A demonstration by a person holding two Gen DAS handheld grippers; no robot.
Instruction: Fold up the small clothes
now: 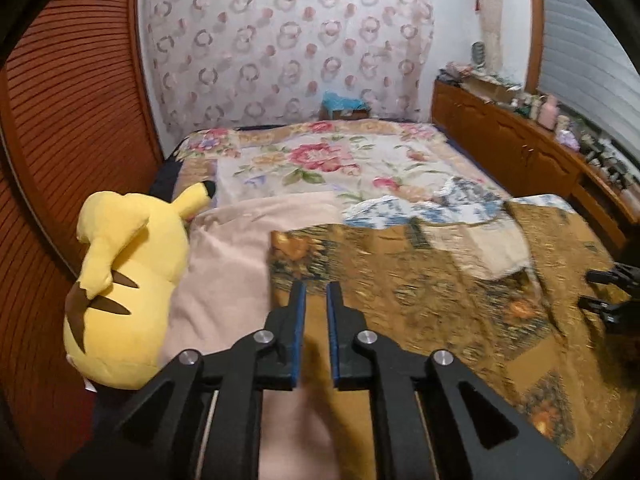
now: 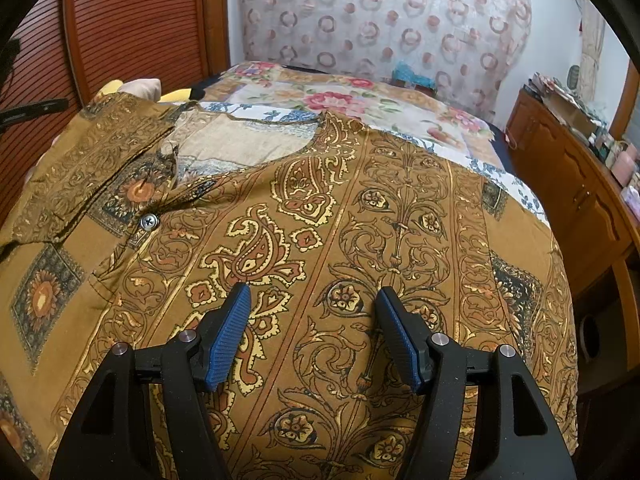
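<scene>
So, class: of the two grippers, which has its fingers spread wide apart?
The right gripper: its blue-padded fingers stand far apart above the brown patterned shirt. The left gripper shows only a narrow slit between its fingers, with nothing held.

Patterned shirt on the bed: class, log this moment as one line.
shirt: spread on bed, sleeve folded in | left tool: narrow gap, empty | right tool: open above shirt

shirt (image 1: pixel 440 280): motion-blurred ahead of the left gripper (image 1: pixel 316 292)
shelf clutter (image 1: pixel 560 120): far right of it, too small to identify
</scene>
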